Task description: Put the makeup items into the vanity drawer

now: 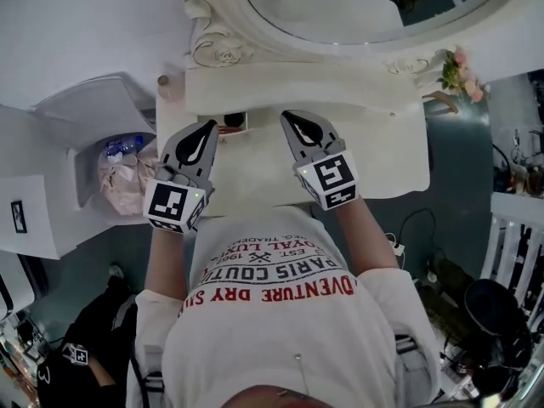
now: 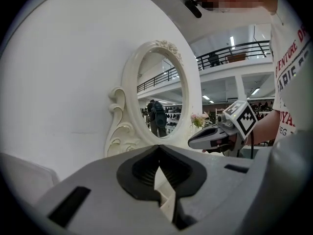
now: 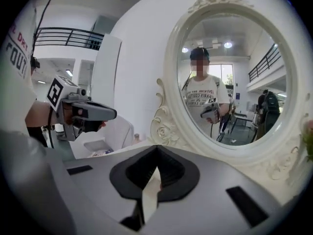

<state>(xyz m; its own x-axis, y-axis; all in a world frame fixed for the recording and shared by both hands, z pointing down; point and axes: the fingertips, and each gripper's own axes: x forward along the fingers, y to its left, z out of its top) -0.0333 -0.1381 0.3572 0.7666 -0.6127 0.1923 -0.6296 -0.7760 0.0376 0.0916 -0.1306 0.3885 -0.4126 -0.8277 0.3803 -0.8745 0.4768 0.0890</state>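
A: Makeup items: where are they found?

B: None is held. A small dark and reddish thing [image 1: 231, 129] is seen inside the small open white vanity drawer [image 1: 246, 122], below the ledge of the oval white-framed mirror [image 1: 340, 41]. Whether it is makeup cannot be told, as it is too small. No other item can be made out on the white vanity surface [image 1: 255, 177].

A: How are the tools found?

B: The left tool [image 1: 209, 129] is pressed together, with nothing between its jaws. The same is read for the right tool [image 1: 291, 121]. Both are held above the surface, pointed toward the mirror.

A: On which relation is the coming move judged to turn?

B: The drawer lies just beside the left tool's tip, on the side toward the right tool, so it sits between the two. The left is clearly the nearer. Its long axis cannot be judged. If only closing is left, a short push toward the mirror by the left tool would probably be called for.
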